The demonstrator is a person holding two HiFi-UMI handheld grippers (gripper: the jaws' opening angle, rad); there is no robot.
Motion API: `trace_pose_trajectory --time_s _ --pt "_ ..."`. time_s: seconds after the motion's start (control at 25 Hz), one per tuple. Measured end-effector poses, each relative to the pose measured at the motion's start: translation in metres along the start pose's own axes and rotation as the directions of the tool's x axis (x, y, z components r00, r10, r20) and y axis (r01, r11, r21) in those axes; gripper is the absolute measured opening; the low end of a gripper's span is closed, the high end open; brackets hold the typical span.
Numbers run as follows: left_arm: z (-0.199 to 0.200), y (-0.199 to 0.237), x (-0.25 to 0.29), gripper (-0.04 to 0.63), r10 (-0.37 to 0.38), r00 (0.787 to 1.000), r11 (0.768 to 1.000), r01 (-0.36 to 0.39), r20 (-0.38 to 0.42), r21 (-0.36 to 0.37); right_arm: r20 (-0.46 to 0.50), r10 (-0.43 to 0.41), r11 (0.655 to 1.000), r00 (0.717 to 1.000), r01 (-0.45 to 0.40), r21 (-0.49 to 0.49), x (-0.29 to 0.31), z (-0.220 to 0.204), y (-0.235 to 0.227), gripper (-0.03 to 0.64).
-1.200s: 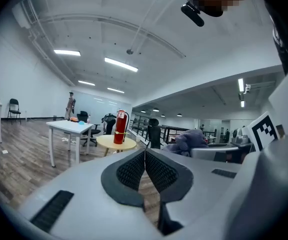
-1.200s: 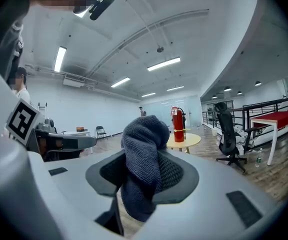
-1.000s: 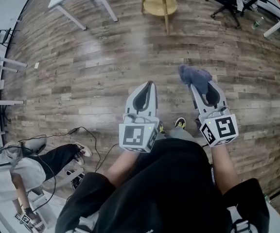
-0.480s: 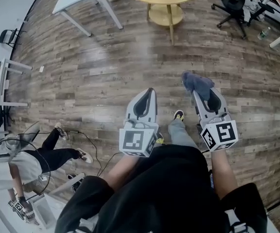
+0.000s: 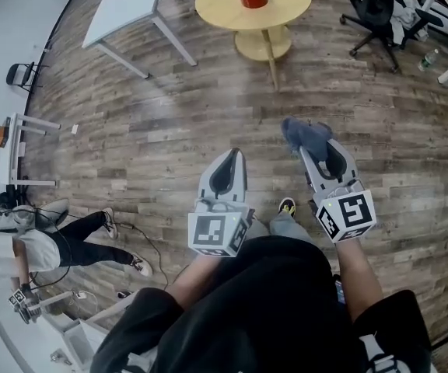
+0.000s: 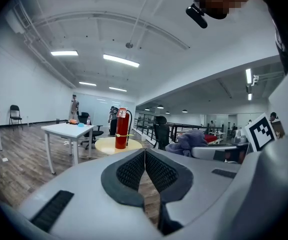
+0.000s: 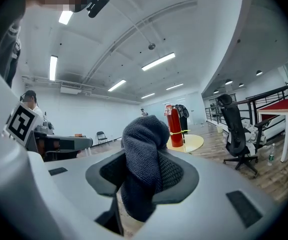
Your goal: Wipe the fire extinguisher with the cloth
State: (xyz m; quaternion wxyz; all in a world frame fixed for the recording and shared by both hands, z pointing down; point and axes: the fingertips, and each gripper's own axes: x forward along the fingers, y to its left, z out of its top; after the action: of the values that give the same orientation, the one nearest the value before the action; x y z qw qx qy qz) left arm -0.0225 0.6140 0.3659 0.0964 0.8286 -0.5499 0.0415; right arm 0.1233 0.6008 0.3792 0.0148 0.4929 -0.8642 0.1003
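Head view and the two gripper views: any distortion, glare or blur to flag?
Head view: strong fisheye, floor boards bow around the centre, with a pale sheen near the white table. Left gripper view: dark rounded corners, ceiling lights blown out, fire extinguisher still legible. Right gripper view: cloth knit is sharp, a mosaic patch sits top left.

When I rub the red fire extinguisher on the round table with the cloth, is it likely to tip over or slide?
The fire extinguisher stands upright, tall and narrow, on the round table, so a push near its top may tip it. Its metal-looking body probably weighs enough to resist light rubbing. The cloth looks soft and should give way.
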Motion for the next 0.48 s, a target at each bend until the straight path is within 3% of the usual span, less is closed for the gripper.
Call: trace_pose_trajectory --time_s 0.24,0.48 --pt "0.009 0.031 0.046 0.023 0.022 1.0 1.0 -0.022 -0.008 -0.006 -0.028 0.003 1.0 1.0 -0.002 0.019 0.054 0.0 -0.021 0.153" --pt "0.013 0.092 0.116 0.023 0.005 1.0 1.0 -0.005 0.012 -0.019 -0.022 -0.001 1.0 1.0 0.001 -0.018 0.141 0.004 -0.037 0.153"
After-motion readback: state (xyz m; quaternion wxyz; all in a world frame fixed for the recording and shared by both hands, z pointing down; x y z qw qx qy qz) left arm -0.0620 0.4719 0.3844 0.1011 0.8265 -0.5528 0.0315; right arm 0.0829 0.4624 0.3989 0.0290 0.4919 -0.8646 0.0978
